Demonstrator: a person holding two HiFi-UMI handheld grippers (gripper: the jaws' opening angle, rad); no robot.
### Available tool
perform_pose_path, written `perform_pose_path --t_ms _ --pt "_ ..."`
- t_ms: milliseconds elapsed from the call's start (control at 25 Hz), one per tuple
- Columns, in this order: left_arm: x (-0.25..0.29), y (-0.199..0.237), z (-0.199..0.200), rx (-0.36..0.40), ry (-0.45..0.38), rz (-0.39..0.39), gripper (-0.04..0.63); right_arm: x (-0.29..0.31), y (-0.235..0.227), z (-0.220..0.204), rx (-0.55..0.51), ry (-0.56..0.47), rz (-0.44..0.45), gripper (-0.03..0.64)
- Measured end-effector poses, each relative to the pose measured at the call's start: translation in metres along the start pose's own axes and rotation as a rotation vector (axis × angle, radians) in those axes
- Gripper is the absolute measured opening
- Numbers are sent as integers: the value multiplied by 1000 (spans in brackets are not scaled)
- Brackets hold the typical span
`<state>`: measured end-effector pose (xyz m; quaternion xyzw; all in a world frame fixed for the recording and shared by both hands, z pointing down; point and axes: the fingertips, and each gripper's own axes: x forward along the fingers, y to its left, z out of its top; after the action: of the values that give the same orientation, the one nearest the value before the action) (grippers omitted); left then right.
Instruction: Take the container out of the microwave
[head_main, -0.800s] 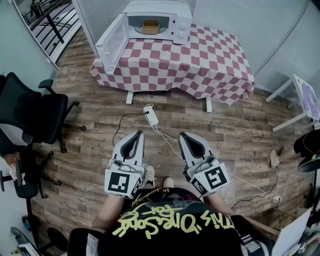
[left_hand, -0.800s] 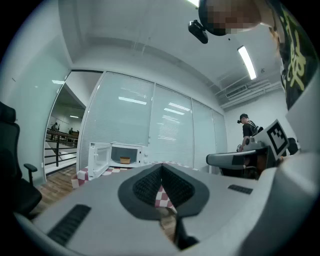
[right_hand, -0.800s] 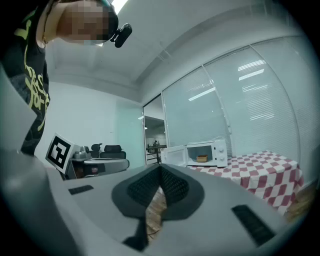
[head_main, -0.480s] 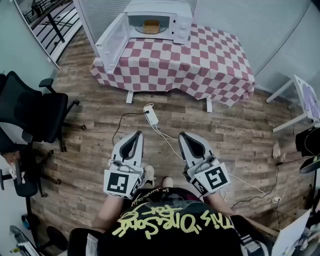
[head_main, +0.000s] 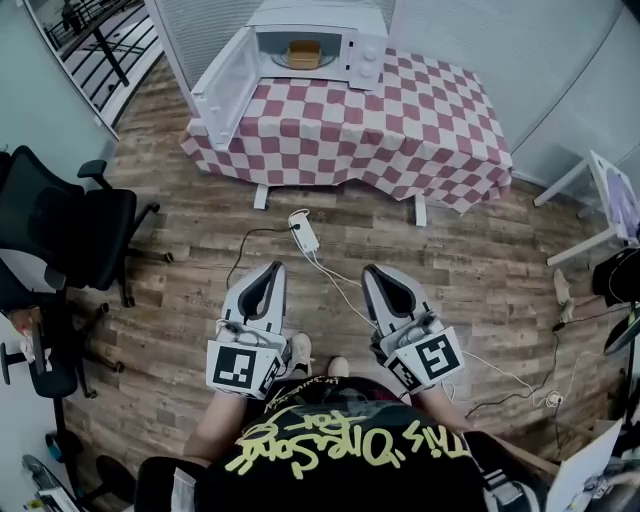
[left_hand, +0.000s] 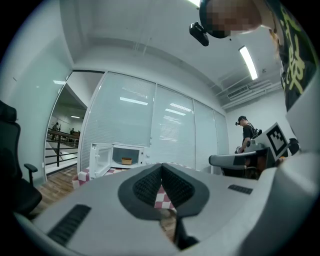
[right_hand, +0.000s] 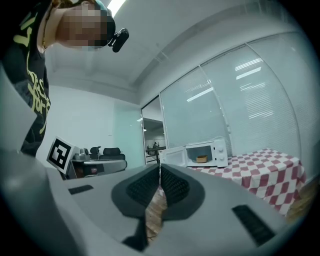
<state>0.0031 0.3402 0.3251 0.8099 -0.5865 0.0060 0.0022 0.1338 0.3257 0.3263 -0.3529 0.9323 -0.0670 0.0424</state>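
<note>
Standing at bottom centre, a person holds the left claw (head_main: 274, 268) and right claw (head_main: 373, 270) level, both closed and empty, well apart from the tan container (head_main: 302, 53) inside the open microwave (head_main: 368, 60) on the checkered counter (head_main: 400, 120) at upper centre.

container (head_main: 301, 53) in microwave (head_main: 312, 14) | microwave on table (head_main: 410, 120), back-left corner | chair (head_main: 60, 225) left of table

I'm in an office: glass partitions (left_hand: 165, 130) with blinds across the frame's top, a black swivel chair (head_main: 70, 225) at left on wood-look flooring (head_main: 480, 270), ceiling strip lights (left_hand: 248, 62), and a microwave (head_main: 310, 45) on a checked tabletop (head_main: 400, 120).
</note>
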Motion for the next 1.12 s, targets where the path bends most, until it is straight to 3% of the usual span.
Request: perform_pose_path --t_ms 600,1120 --pt "20 44 1 -1 -11 -30 9 44 4 5 -26 -29 -32 11" --pt "30 58 -5 -6 8 -112 9 54 8 3 -24 -40 -121 11"
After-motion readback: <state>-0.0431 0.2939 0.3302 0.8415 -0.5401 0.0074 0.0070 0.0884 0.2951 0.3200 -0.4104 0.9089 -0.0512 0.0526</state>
